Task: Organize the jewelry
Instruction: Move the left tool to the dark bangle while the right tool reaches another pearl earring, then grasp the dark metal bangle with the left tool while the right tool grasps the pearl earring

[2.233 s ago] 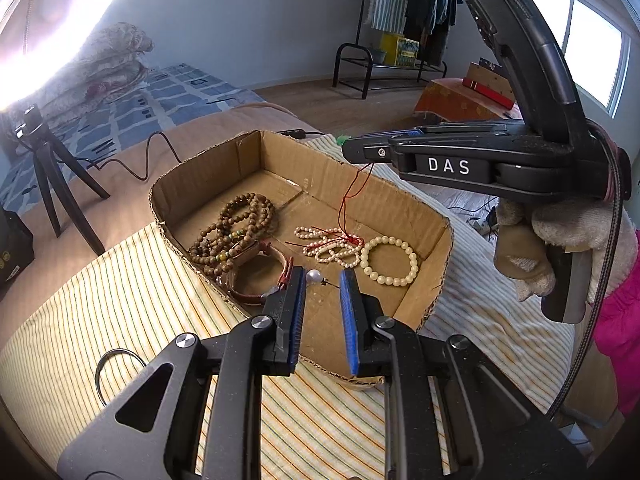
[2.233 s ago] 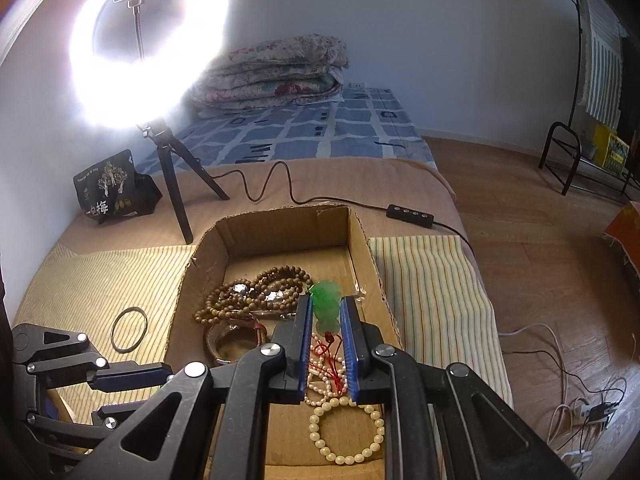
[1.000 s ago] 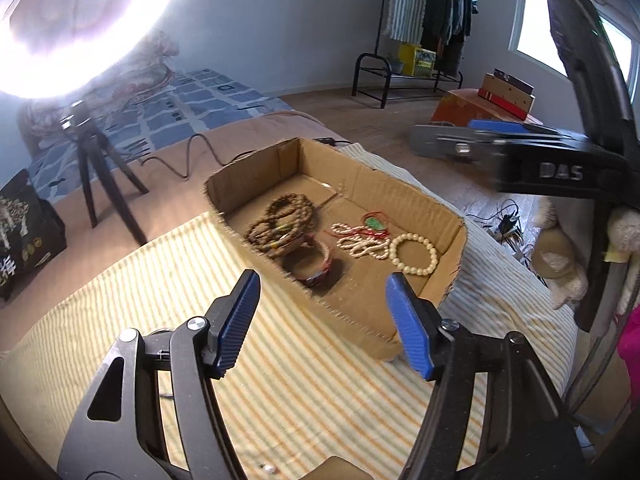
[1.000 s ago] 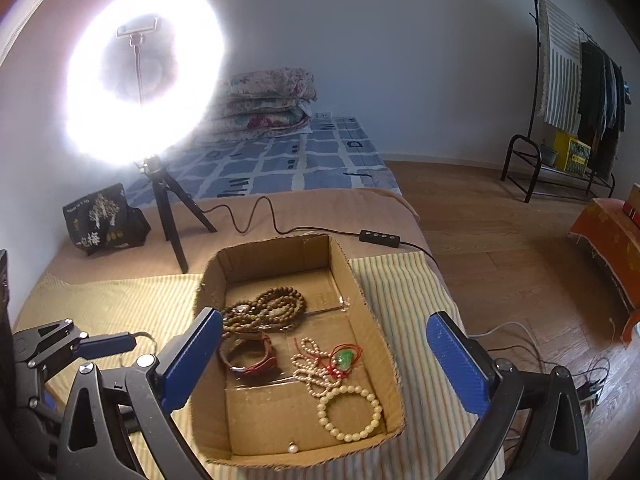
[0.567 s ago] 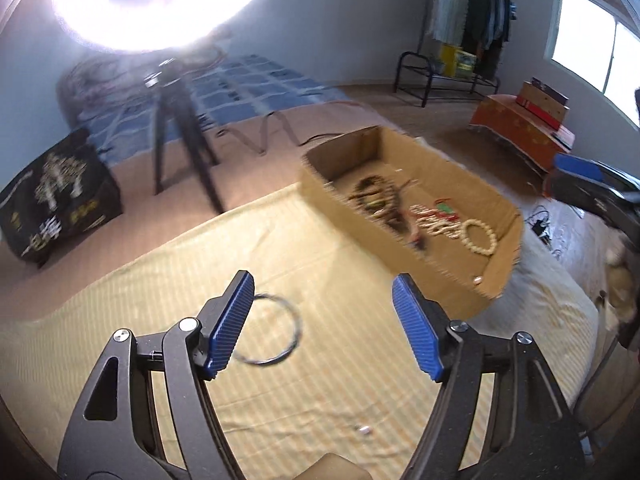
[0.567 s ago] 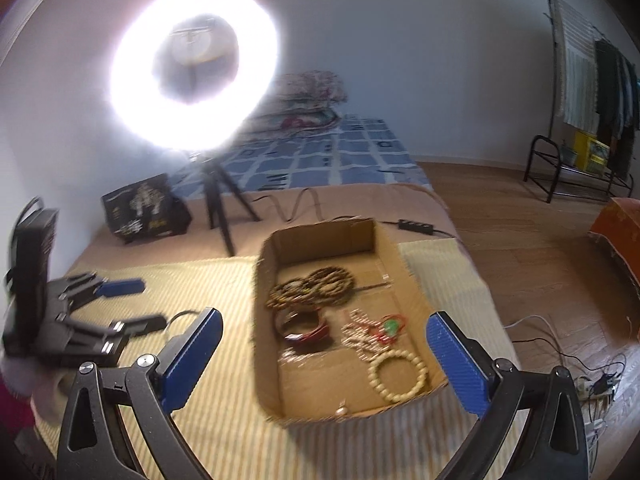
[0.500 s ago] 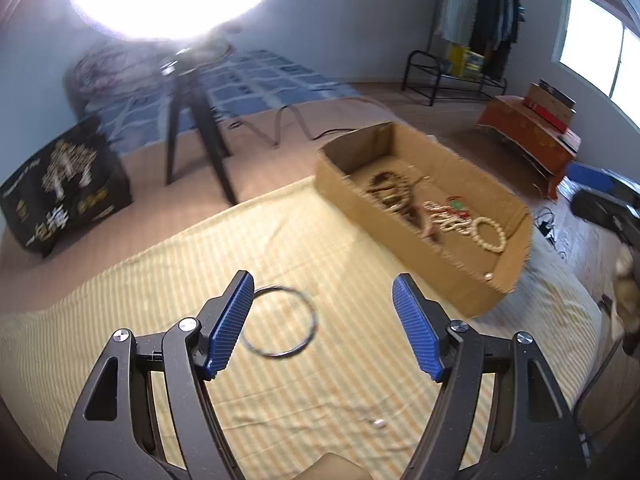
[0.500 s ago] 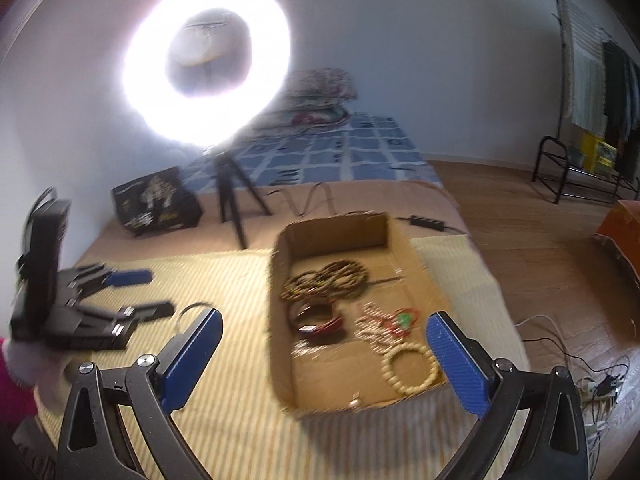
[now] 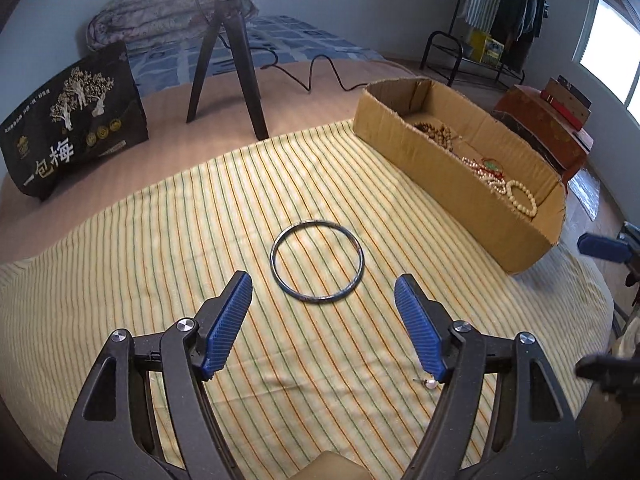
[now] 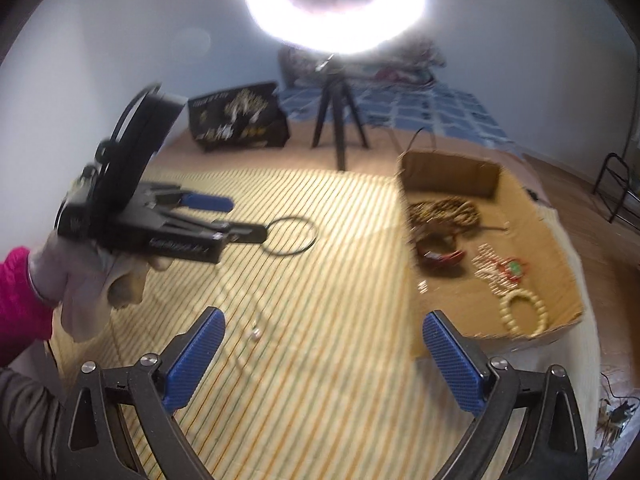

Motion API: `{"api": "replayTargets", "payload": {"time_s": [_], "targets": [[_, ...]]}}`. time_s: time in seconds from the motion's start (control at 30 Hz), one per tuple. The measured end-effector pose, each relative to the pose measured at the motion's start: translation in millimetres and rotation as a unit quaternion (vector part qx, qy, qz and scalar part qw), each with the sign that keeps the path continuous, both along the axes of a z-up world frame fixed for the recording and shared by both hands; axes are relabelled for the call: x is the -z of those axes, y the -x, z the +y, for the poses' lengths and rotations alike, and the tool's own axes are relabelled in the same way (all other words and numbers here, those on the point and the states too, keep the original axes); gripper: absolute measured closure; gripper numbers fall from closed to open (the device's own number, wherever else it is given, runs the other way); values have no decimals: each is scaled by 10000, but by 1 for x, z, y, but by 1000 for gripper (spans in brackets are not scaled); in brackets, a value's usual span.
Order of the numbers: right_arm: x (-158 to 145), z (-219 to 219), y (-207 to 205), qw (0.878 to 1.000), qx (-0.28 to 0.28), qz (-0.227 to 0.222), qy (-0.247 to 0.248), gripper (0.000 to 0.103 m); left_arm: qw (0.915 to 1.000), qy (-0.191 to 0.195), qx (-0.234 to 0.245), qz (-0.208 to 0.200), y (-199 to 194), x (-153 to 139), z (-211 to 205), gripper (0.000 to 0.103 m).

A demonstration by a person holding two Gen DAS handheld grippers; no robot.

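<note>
A dark thin bangle (image 9: pixel 317 260) lies flat on the striped cloth, just ahead of my open, empty left gripper (image 9: pixel 323 300). A small pearl earring (image 9: pixel 429 383) lies by the left gripper's right finger; it also shows in the right wrist view (image 10: pixel 255 334). The cardboard box (image 9: pixel 448 178) at the right holds wooden bead strands (image 9: pixel 438 134), a red bracelet (image 10: pixel 440 254), a white bead strand with a green pendant (image 9: pixel 490 166) and a cream bead bracelet (image 9: pixel 522 198). My right gripper (image 10: pixel 322 350) is open and empty above the cloth. The left gripper (image 10: pixel 232 218) hovers by the bangle (image 10: pixel 290 236).
A ring light on a tripod (image 9: pixel 228 60) stands behind the cloth, its cable trailing toward the box. A black printed bag (image 9: pixel 74 120) stands at the back left. A clothes rack (image 9: pixel 496 20) and an orange-red chest (image 9: pixel 544 128) are beyond the box.
Both grippers opened and drew away from the box, leaving the green pendant strand and a pearl inside. Both swung left over the cloth; the left gripper now faces the bangle up close.
</note>
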State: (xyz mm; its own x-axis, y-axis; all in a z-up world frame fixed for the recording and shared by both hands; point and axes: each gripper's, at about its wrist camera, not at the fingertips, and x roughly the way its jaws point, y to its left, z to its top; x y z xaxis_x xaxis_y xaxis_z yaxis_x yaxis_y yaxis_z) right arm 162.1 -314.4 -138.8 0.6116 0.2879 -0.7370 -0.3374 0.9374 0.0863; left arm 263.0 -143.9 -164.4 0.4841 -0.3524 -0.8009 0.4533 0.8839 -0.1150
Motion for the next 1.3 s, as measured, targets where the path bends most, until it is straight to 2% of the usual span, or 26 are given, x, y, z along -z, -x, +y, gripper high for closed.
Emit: {"api": "replayTargets", "payload": {"time_s": [0.2,0.3,0.43,0.7,0.97,1.23,1.3], "targets": [[25,19,1,9994,-206,289,-39,14,9999,-15,6,103,-4,11,-8,27],[34,26,0,9987,-325,401,-29,21,9999,-68,-33,113,-9,18,-13,27],[41,32,-3,9977,-388,547,-94,27,9998,-154,-95,81,-14,26,-19,27],[53,47,-11,9949,-637,765,-142,49,9981,-541,-186,-214,-22,38,-28,27],[64,63,-16,9935,-815,781,128,64,9982,-477,-314,-169,-28,46,-26,23],[71,71,-12,9923,-911,743,400,75,9986,-407,-316,-151,-32,47,-24,23],[71,71,-10,9921,-923,733,429,82,9985,-423,-292,-186,-31,48,-25,26]]}}
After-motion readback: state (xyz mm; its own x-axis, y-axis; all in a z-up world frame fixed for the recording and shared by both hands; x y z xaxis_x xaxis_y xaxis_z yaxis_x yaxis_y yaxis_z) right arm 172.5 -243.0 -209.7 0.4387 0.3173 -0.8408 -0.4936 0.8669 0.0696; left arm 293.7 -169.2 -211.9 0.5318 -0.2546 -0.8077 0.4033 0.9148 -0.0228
